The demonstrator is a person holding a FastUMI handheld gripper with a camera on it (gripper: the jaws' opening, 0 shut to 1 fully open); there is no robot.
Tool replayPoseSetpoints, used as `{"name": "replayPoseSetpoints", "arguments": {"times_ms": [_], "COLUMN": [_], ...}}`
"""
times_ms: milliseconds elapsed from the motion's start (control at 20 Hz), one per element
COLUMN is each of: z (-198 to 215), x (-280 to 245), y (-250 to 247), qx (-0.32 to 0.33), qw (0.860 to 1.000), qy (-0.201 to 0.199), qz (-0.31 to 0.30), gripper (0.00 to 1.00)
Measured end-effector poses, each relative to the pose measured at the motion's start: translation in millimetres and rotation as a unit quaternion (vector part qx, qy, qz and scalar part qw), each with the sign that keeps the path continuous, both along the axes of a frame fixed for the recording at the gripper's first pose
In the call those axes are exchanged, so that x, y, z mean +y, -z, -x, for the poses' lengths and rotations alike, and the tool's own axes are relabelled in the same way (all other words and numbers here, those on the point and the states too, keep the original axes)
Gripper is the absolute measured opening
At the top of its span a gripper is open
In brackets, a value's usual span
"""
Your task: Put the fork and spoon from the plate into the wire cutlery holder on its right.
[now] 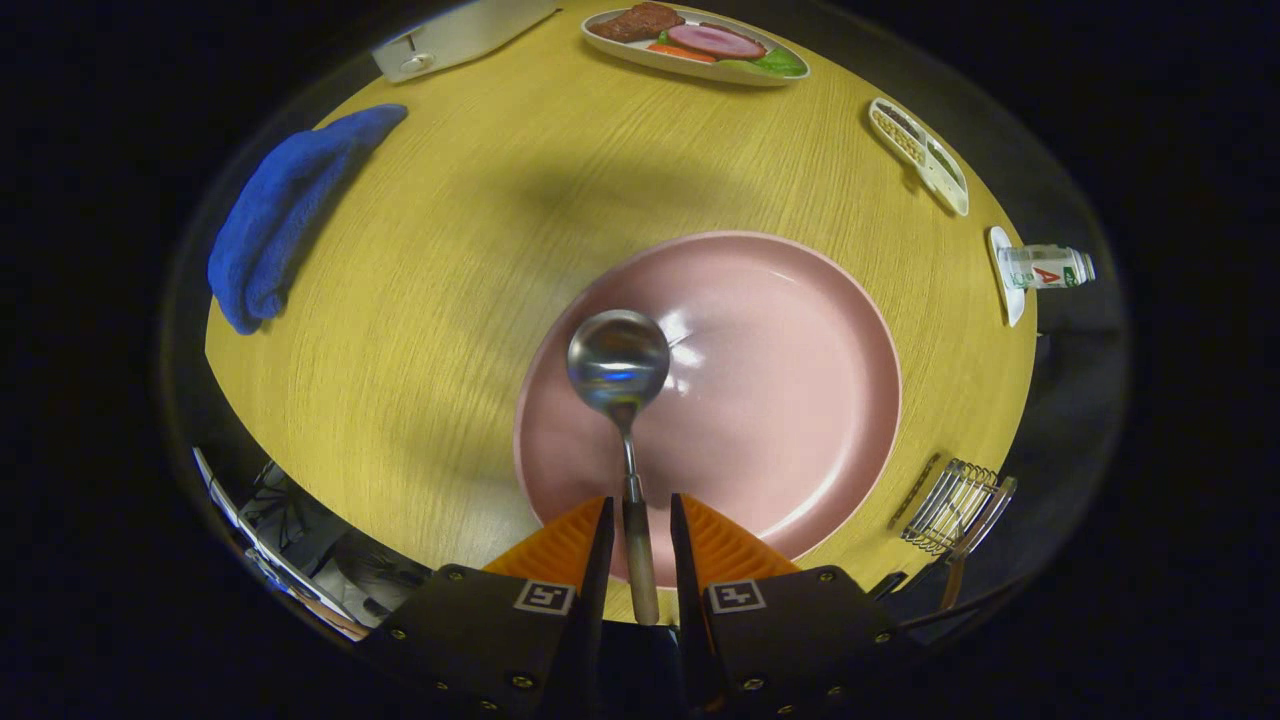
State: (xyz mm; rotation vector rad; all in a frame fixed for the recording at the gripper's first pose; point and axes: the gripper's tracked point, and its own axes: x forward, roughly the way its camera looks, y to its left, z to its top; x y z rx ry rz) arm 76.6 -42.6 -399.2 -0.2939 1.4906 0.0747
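My gripper (640, 525) is shut on the spoon (620, 365), both fingers closing on its wooden handle. The round metal bowl of the spoon points forward and hangs over the left half of the pink plate (800, 400), which carries nothing else that I can see. The wire cutlery holder (950, 500) stands to the right of the plate, near the table edge. A wooden-handled utensil (972, 535) rests in it, its head hidden among the wires.
On the round wooden table (450, 300), a blue cloth (285, 215) lies at the far left. Beyond the plate are an oval dish of toy food (700, 45), a small divided dish (920, 150) and a small bottle (1045, 268) on a saucer. A white object (450, 35) lies at the far edge.
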Motion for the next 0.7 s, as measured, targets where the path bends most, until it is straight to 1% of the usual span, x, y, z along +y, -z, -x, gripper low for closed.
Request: {"name": "replayPoseSetpoints", "arguments": {"times_ms": [150, 400, 450, 500, 600, 700], "z": [-4, -4, 3, -8, -7, -5], "x": [0, 2, 2, 5, 3, 3], "y": [3, 9, 8, 9, 10, 10], "qx": [-0.006, -0.007, -0.011, -0.012, -0.009, -0.010], "qw": [1.000, 1.000, 1.000, 1.000, 1.000, 0.999], "qy": [-0.002, 0.010, 0.009, 0.011, 0.013, 0.022], "qz": [-0.006, -0.017, -0.018, -0.026, -0.025, -0.025], "gripper": [0.34, 0.34, 0.34, 0.31, 0.18, 0.16]}}
